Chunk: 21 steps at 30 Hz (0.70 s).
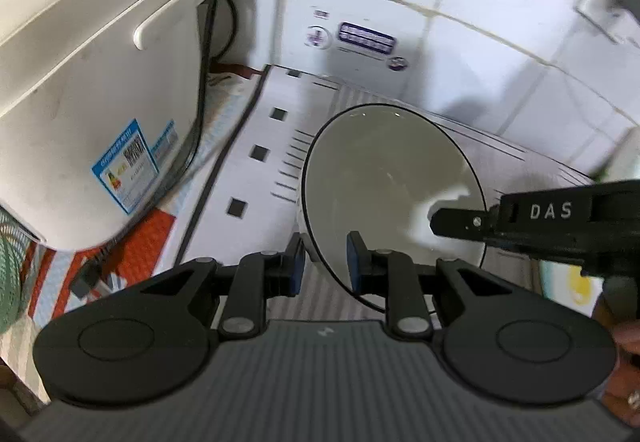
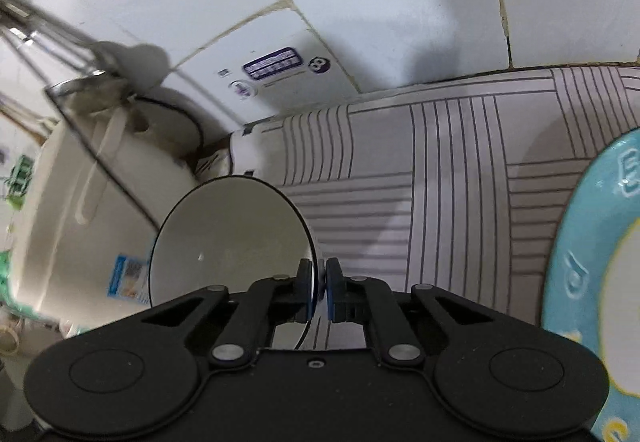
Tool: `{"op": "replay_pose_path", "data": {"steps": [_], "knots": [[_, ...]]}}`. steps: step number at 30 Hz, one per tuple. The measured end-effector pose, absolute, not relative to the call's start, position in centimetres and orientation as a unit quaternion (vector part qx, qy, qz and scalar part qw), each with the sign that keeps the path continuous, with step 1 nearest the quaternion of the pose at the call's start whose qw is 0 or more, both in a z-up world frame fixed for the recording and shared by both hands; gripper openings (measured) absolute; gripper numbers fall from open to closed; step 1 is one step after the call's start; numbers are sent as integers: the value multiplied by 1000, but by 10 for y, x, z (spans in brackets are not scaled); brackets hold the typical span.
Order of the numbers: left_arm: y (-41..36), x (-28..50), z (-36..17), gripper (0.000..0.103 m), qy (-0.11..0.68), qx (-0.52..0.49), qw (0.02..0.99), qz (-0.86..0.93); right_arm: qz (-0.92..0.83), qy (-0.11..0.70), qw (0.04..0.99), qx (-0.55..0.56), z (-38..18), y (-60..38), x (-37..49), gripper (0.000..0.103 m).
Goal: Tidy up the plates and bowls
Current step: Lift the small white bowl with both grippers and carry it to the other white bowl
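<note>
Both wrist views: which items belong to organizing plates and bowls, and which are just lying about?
Job items:
white bowl, rim pinched by the right gripper, left gripper straddling its near rim
blue plate at the right edge

Lying about:
rice cooker
black cord
striped mat
wall stickers

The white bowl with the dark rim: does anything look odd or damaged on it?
No damage shows. The white bowl is tilted up on its side, both grippers on its rim: right gripper clamped, left gripper straddling it.
</note>
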<state>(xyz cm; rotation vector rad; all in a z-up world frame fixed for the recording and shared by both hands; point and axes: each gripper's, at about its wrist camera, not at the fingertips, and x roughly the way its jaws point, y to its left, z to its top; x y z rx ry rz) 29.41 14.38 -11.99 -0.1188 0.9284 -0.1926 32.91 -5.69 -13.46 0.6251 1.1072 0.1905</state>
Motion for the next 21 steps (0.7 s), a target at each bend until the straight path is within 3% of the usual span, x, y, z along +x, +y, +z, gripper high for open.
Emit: {"op": "replay_pose_path", "data": {"steps": [21], "knots": [[98,201,-65,21,460,-48,873,-155,107,485,836,234,-44,-115,235,15]]}}
